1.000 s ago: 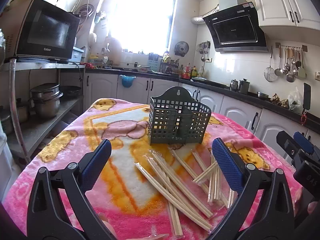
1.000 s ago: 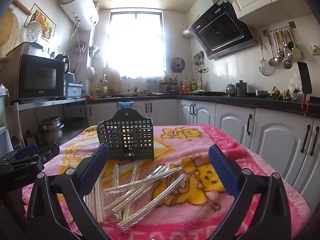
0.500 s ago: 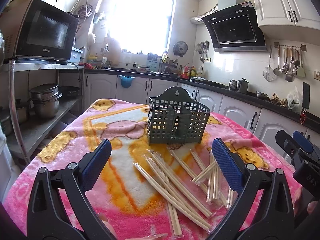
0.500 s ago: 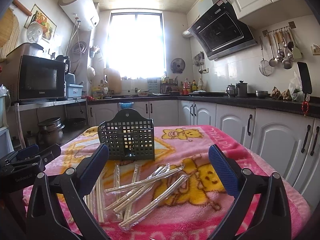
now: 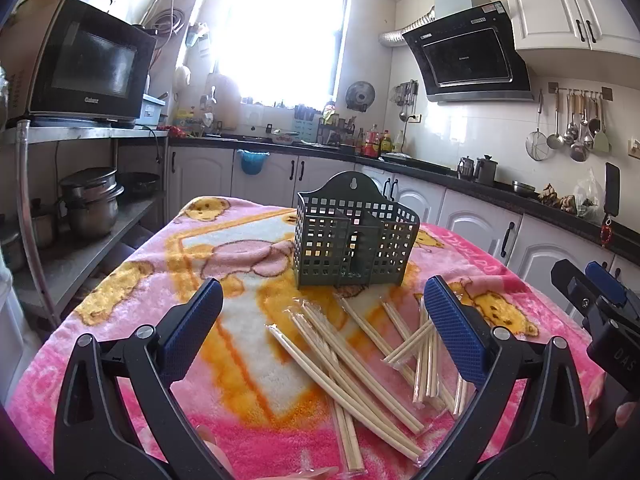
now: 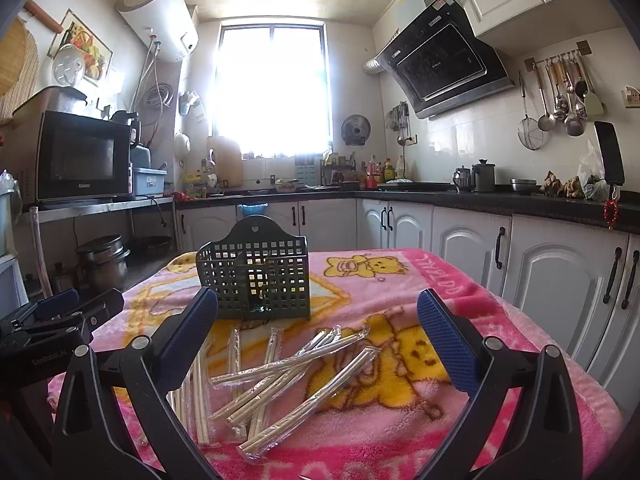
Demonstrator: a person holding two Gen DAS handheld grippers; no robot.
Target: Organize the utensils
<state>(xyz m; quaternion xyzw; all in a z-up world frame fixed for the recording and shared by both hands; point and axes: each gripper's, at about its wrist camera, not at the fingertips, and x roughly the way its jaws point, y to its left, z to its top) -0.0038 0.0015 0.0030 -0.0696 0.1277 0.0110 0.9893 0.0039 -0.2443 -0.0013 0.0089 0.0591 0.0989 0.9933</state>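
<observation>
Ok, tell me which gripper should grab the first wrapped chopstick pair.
Probably the right gripper: open, with several wrapped chopstick pairs lying directly between its fingers. The left gripper is open too, but most pairs lie toward its right finger.

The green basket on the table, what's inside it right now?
The green basket shows only a divider wall through its grid holes, with light passing through; no chopsticks stand in it. The wrapped chopsticks lie on the pink blanket in front. Its floor is hidden.
</observation>
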